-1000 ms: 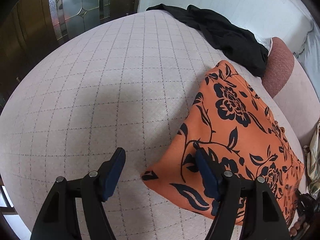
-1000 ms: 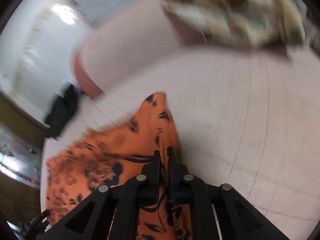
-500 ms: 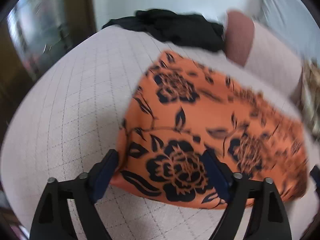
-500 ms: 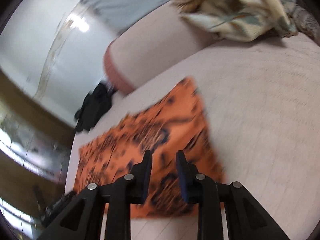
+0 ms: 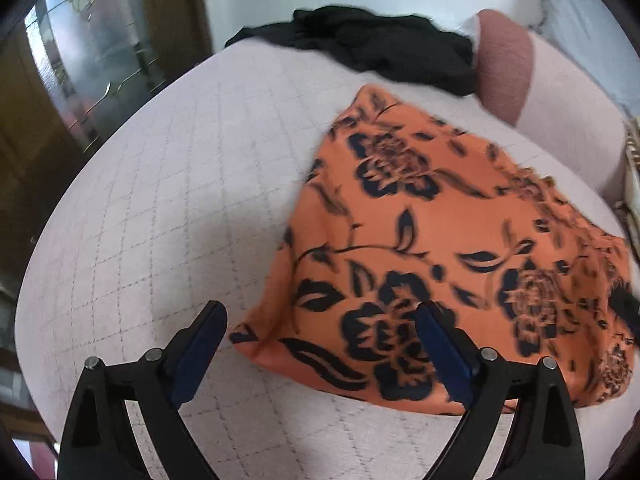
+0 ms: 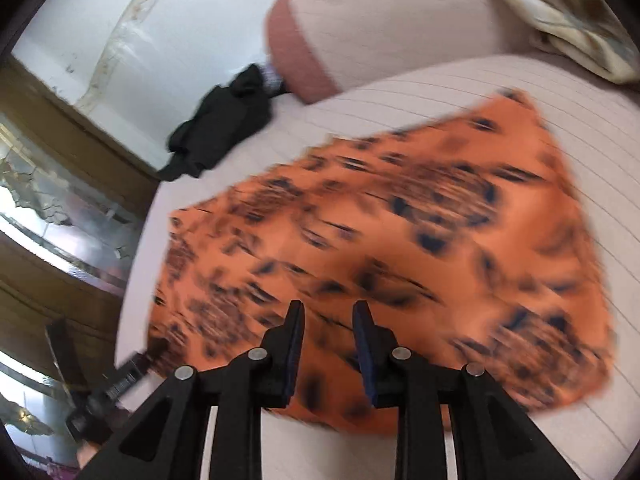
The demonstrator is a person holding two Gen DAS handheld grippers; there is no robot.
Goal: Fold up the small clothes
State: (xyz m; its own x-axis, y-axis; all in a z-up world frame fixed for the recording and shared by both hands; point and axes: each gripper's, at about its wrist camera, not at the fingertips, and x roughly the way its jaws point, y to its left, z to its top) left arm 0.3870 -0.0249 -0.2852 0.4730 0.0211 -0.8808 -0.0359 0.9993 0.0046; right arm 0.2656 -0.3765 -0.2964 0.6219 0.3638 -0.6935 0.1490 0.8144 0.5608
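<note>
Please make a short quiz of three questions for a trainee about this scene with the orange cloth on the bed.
1. True or false: the orange floral garment is pinched between the jaws of the right gripper.
2. Which thing lies nearest the bolster? A) black garment B) patterned beige cloth C) left gripper
3. Fill in: the orange floral garment lies flat on the quilted ____.

Key
1. False: the jaws stand apart above the garment, nothing between them.
2. A
3. bedcover
</note>
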